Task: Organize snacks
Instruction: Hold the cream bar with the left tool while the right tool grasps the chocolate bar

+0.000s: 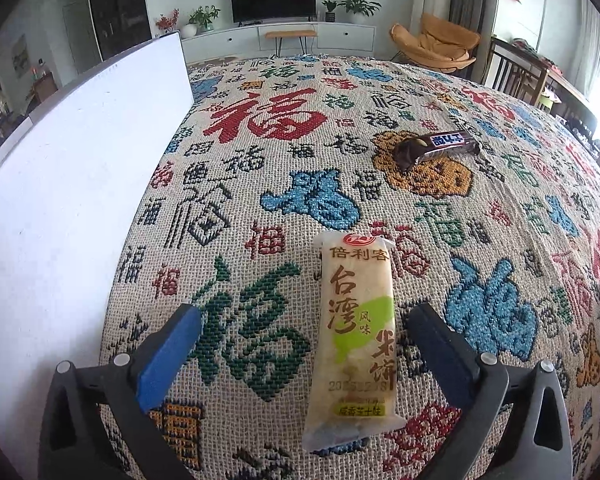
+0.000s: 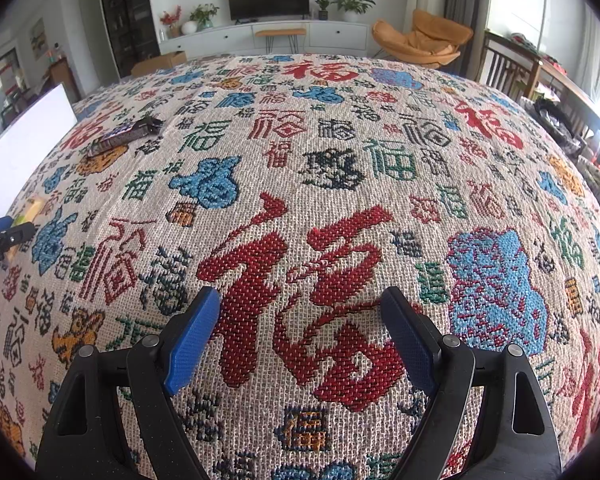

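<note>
My left claw (image 1: 300, 344) stands wide open, holding nothing, astride the pale rice-cracker packet (image 1: 354, 340) lying on the woven patterned bench cloth (image 1: 260, 152). White box wall (image 1: 60, 200) close left; dark chocolate bar wrapper (image 1: 436, 146) well beyond. Right claw (image 2: 300, 332) open, empty, over bare cloth.

Rice cracker (image 1: 354, 336) — pale translucent wrapper, brown Chinese lettering, green patch near lower half, small green label at near end. Sealed, lies flat on patterned cloth (image 1: 300, 200), long axis running away from camera, near end slightly puffed. In right wrist view only sliver shows at far left edge.

Chocolate bar (image 1: 438, 147) — dark brown glossy wrapper, blue-and-white logo panel. Sealed, lies flat, roughly crosswise, on orange motif, well apart from rice cracker, farther back and to its right. Seen also in right wrist view (image 2: 126, 135).
</note>
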Demonstrator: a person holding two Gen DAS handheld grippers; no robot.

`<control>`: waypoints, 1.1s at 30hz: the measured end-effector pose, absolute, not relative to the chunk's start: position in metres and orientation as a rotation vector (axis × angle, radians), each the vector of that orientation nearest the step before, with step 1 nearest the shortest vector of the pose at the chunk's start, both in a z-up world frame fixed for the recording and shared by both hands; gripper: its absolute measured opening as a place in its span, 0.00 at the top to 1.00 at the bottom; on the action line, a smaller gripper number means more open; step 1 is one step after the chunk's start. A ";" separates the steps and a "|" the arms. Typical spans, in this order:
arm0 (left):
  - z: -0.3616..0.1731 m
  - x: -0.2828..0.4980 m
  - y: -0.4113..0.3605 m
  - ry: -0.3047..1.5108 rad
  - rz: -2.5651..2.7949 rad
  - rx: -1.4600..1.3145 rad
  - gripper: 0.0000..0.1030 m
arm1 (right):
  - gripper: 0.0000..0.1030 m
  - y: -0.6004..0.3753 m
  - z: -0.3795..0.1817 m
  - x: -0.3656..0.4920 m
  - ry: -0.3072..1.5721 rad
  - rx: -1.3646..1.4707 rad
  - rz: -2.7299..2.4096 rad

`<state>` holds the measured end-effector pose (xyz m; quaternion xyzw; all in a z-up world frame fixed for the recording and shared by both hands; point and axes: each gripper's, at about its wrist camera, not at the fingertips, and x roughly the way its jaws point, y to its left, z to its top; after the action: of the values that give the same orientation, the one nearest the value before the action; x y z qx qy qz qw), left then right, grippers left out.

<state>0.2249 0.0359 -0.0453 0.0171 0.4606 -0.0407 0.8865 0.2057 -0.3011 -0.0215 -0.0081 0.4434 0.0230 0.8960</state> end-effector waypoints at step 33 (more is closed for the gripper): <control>-0.045 0.225 0.037 0.956 -0.087 0.034 0.00 | 0.16 -0.257 0.019 0.275 1.063 0.370 0.238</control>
<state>0.2247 0.0366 -0.0452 0.0163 0.4599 -0.0417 0.8868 0.2746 -0.2572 0.0186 0.1752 0.5027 0.1127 0.8390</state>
